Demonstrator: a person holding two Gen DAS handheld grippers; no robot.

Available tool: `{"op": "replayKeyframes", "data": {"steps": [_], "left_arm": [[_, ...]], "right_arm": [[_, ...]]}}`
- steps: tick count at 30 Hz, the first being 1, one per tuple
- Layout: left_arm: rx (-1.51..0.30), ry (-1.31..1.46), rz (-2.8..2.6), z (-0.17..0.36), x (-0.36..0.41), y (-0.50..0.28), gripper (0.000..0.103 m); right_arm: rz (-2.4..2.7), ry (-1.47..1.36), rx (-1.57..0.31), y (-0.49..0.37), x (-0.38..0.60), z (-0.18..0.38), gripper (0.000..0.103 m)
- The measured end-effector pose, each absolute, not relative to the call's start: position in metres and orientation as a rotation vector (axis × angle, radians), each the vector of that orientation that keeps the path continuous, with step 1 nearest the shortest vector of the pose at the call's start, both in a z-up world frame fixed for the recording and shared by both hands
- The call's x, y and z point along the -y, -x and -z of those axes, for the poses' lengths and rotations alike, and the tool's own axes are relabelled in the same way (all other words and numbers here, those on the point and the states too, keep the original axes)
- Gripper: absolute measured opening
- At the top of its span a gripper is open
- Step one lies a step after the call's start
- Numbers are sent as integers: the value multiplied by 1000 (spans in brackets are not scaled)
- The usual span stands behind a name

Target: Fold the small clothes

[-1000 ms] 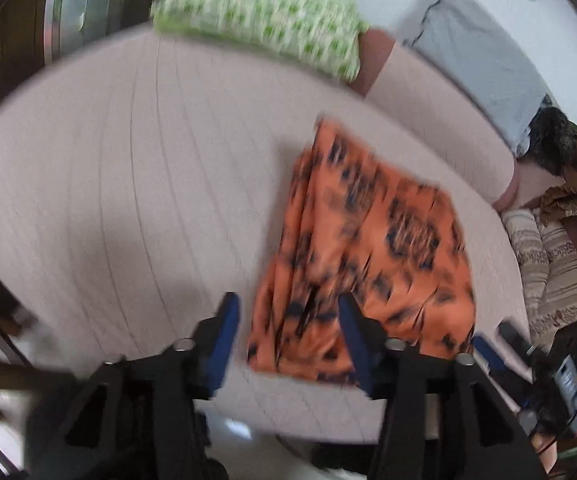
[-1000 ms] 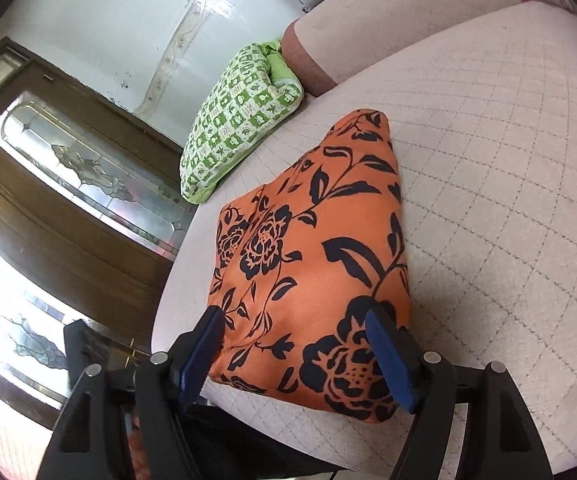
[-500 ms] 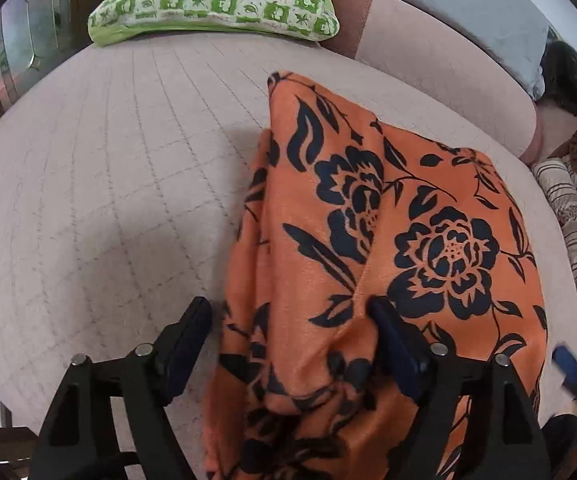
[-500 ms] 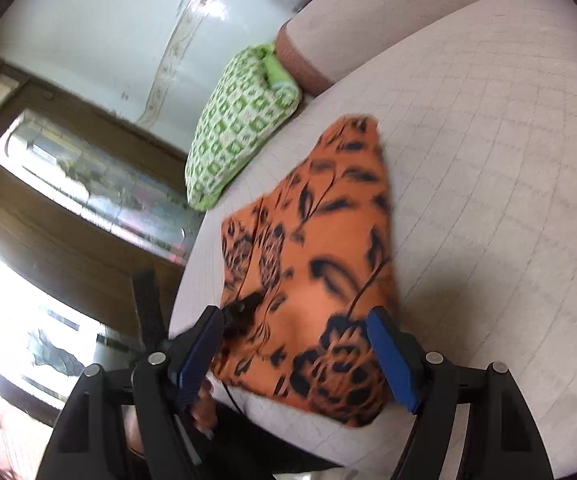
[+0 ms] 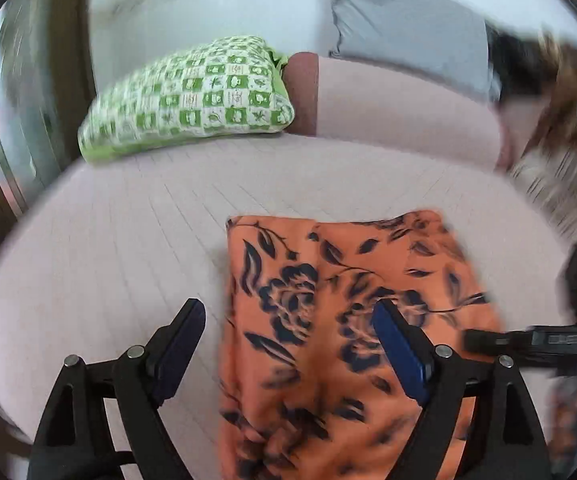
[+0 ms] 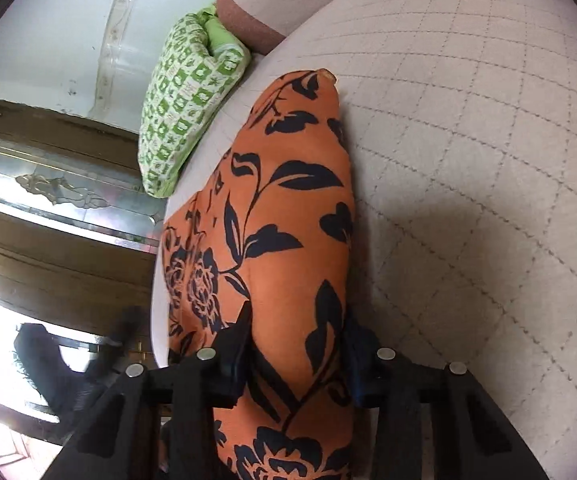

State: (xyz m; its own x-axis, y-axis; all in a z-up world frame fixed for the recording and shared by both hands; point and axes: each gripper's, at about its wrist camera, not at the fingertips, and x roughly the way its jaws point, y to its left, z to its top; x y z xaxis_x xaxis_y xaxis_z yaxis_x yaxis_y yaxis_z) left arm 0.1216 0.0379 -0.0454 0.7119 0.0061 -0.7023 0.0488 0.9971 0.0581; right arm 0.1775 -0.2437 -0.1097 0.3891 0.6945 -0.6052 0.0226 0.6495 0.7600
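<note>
- this is a home, a bedroom or sitting room by the look of it.
- a wide quilted pinkish mattress [image 6: 468,128] with stitched diamond lines fills most of both views.
- a green-and-white checked pillow [image 5: 192,96] lies at its far edge, beside a pink bolster [image 5: 400,112] with a brown end.
- grey bedding [image 5: 408,44] leans on the pale painted wall [image 6: 60,28], which is scuffed and marked.
- a dark wooden door [image 6: 44,216] with a frosted, patterned glass panel lets daylight in.
- more striped and brown fabrics [image 5: 560,148] are heaped to the side, blurred.
</note>
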Motion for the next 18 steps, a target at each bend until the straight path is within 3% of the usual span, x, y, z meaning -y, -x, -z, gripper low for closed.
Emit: {"op": "replayKeyframes", "data": {"steps": [3,5,7,12,14,18], "left_arm": [[-1002,-63,-18,105,-52,-148,89],[-993,-3,-8,100,-61,-146,89],[-966,-76,-7,97,-58,-144,89],[-985,-7,7,107,-59,-149,89],[-985,0,12,108,-58,-153,89],[-985,24,15,109,-59,-147,91]], "right_arm": [[-479,-694,-1107,-176,235,106,49],[-491,-726,-1099,-173,241,104,75],[-465,-769,-1030,-175,257,96,76],[-498,-872,-1050,-225,261,106,74],[-490,-929,-1146,-242,254,126,45],[-468,-738,-1052,-226,237,90,40]]}}
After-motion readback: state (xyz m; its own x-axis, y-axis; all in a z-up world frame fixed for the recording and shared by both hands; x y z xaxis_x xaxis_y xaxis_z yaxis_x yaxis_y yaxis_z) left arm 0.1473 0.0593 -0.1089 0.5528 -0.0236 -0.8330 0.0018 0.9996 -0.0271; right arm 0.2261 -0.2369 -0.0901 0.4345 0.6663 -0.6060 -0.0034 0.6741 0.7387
